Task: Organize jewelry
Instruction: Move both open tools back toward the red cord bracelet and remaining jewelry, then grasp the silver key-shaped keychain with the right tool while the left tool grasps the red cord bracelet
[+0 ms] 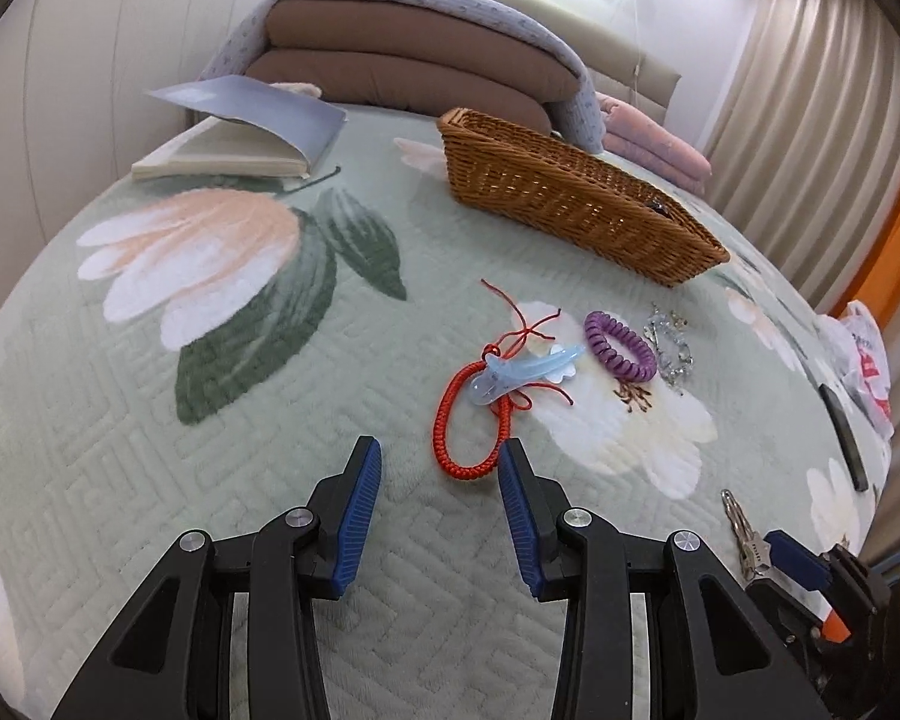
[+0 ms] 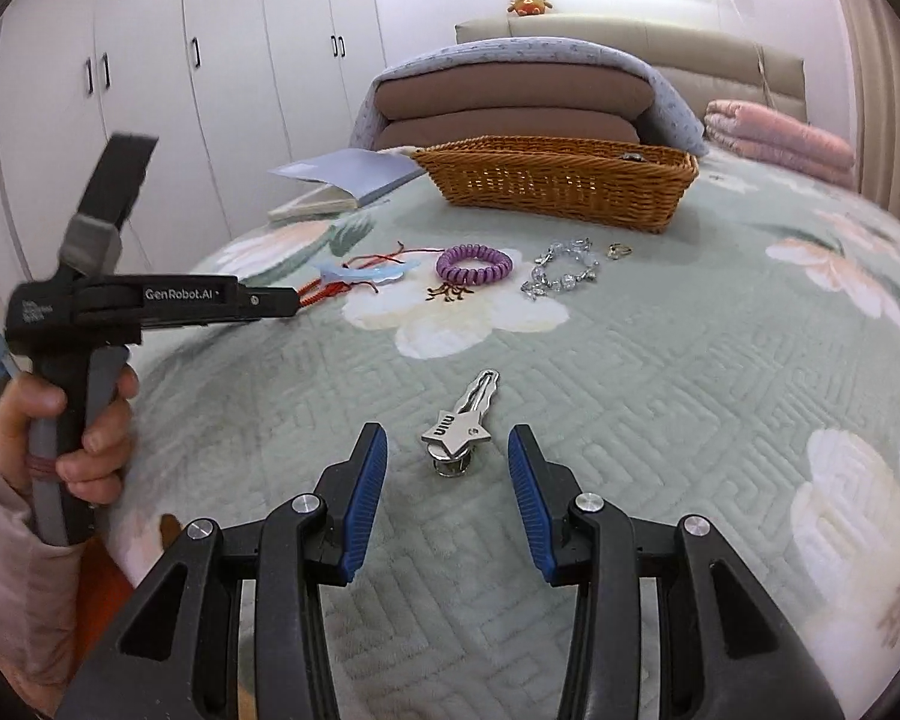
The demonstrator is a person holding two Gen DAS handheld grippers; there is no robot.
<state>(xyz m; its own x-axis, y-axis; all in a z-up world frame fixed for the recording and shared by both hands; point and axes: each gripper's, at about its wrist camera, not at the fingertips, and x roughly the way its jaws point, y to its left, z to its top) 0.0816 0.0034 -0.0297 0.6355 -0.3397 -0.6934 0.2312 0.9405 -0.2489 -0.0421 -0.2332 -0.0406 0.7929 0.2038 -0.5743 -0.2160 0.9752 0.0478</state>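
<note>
On the quilted floral bedspread (image 2: 660,348), both grippers hover with jaws spread wide and nothing held. Left gripper (image 1: 440,468): its opening faces the near end of a red braided cord bracelet (image 1: 444,420), whose loop lies just ahead of the right fingertip. A pale blue hair clip (image 1: 522,369) rests across the upper part of that bracelet, touching it, with loose red thread ends trailing around the clip. Just beside these lie a purple spiral hair tie (image 1: 621,345) and, near it, a silver crystal bracelet (image 1: 669,345). Right gripper (image 2: 448,450): a silver star-headed clip (image 2: 459,429) sits between its open jaws, near the fingertips but apart from them. A small ring (image 2: 619,249) lies beyond the crystal bracelet, toward the wicker basket (image 2: 561,192), the likely destination, which stands well apart at the back and already contains at least one small dark item; what it is cannot be told.

Risks, as judged from this arrangement: closing the left jaws on the red bracelet may drag the blue clip along, since the clip overlies the cord and threads wrap near it; the pair could separate mid-carry and drop. The soft, yielding bedspread may let the flat silver clip sink, so the right jaws could pinch fabric or skate over the metal. The two grippers work close together, so a sideways reach by either could cause a collision.
</note>
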